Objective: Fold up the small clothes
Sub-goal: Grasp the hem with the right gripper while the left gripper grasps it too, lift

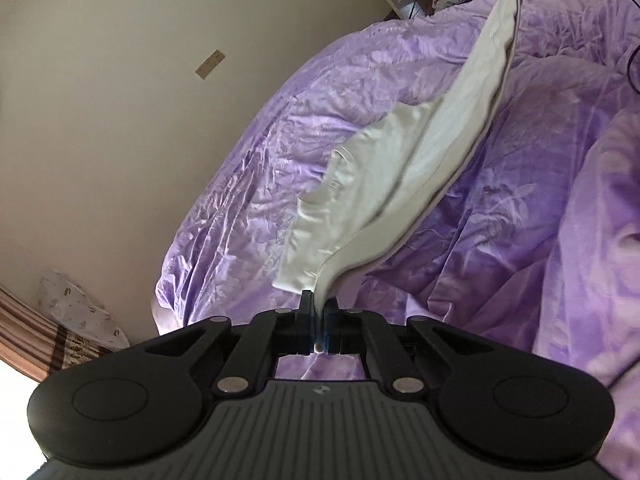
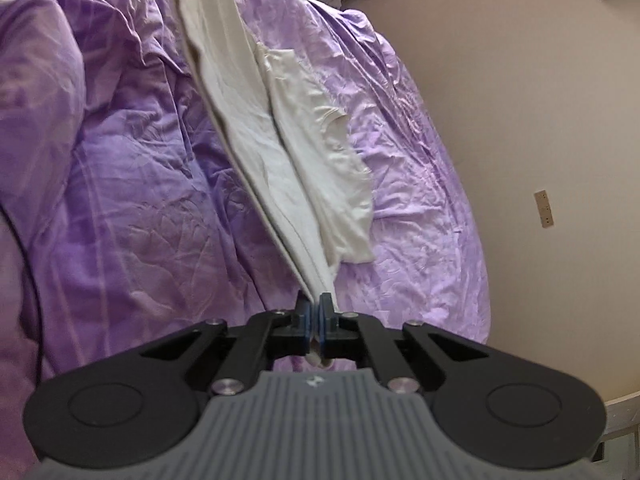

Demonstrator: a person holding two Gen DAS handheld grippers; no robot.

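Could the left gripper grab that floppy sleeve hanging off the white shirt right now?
Probably not: the left gripper is already shut on the white shirt, so it would have to let go before taking the sleeve.

The right tongs [image 2: 315,310] pinch a white garment [image 2: 256,120] above the purple bedspread [image 2: 120,160].

Your left gripper [image 1: 319,312] and right gripper [image 2: 315,312] look identical: black linkage arms, silver rivets, blue pads, ribbed grey housing.

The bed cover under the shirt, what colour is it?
Purple, a light lilac, and crinkly all over. The bed cover shows best in the right wrist view.
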